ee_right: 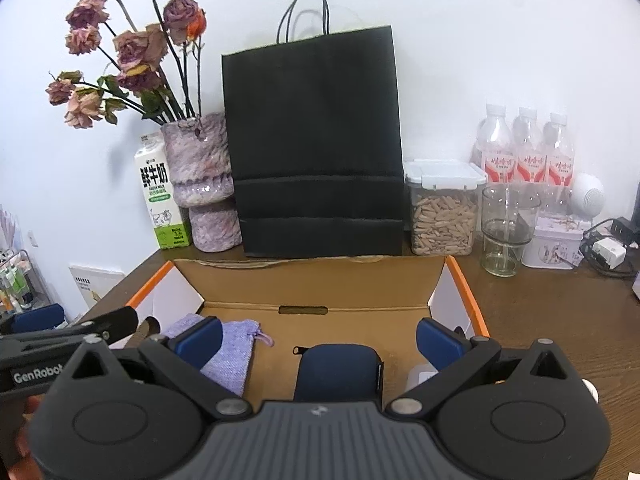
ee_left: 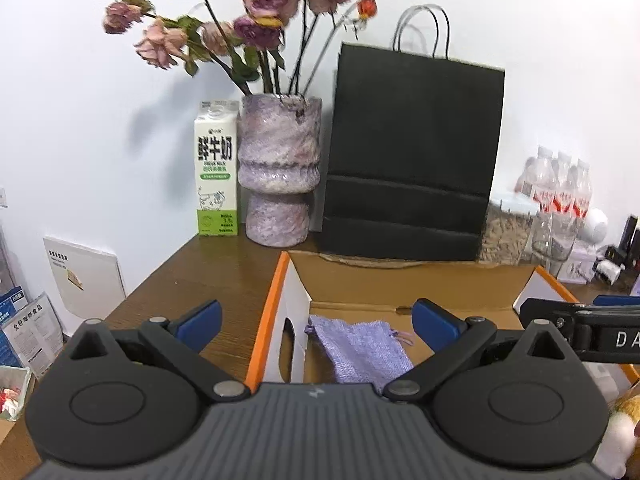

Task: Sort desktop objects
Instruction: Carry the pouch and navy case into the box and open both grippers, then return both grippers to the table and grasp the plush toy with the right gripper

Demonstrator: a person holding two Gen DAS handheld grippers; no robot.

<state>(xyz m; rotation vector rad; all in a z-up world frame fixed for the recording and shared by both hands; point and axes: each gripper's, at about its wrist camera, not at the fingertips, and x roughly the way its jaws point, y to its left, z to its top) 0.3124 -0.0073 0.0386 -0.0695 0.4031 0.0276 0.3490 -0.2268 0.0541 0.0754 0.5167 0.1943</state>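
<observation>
Brown cardboard forms the open box with orange-edged side flaps that sits on the wooden tabletop, and both grippers hang over its near end. Inside it, toward the left, lies a lilac knitted pouch with a drawstring, flat on the box floor; near the middle lies a dark blue case, and at the right a pale, translucent thing shows partly behind a finger, too hidden to name. The left gripper has its jaws spread wide with nothing between the blue pads, the pouch lying below and beyond them. The right gripper is likewise wide open and empty, the blue case lying under the gap without touching either pad. Behind the box, against the white wall, stand a milk carton, a mottled purple vase of dried roses, a black paper bag and a lidded clear container of pale pellets. Farther right are a glass, three water bottles and a small tin.
</observation>
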